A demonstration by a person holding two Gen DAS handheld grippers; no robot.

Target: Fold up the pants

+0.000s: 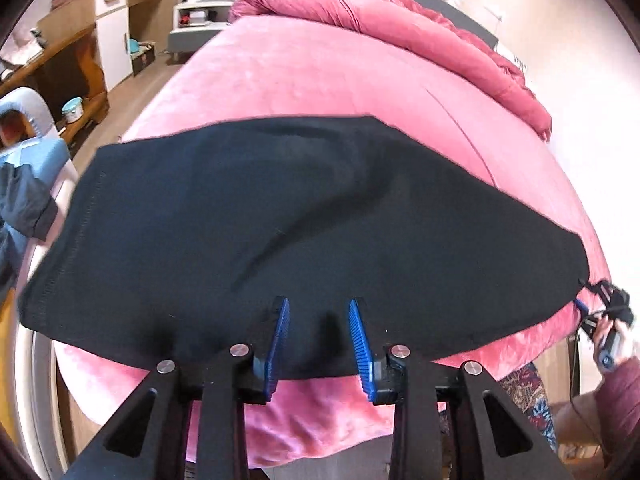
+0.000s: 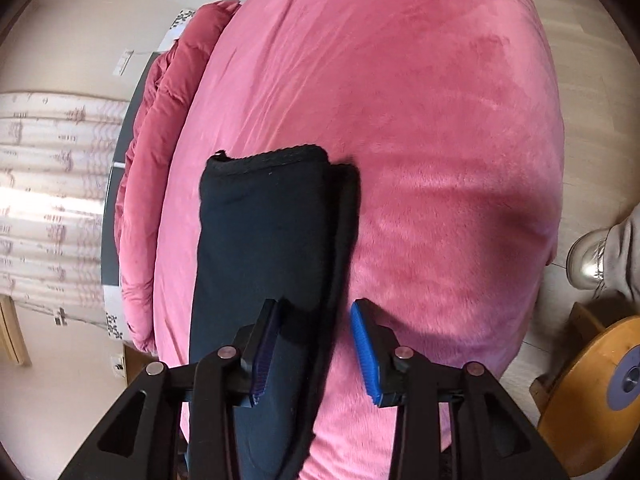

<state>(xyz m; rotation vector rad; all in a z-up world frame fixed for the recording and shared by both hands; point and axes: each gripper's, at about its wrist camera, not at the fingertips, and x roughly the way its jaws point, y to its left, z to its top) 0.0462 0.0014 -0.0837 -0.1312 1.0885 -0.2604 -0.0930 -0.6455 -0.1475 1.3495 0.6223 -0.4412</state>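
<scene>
The left gripper (image 1: pixel 318 338) stands with jaws apart over the near edge of the black pants (image 1: pixel 280 220), holding nothing. The right gripper (image 2: pixel 314 344), also open, straddles the pants' edge. The pants lie flat on the pink bed (image 1: pixel 320 80), probably ready for folding.

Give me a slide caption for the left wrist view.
Left gripper open over the near edge of black pants spread across a pink bed.

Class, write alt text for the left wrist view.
Black pants lie spread across a pink bed, and the left gripper has its blue-padded jaws parted over their near edge. The right gripper sits at the pants' far right end.
</scene>
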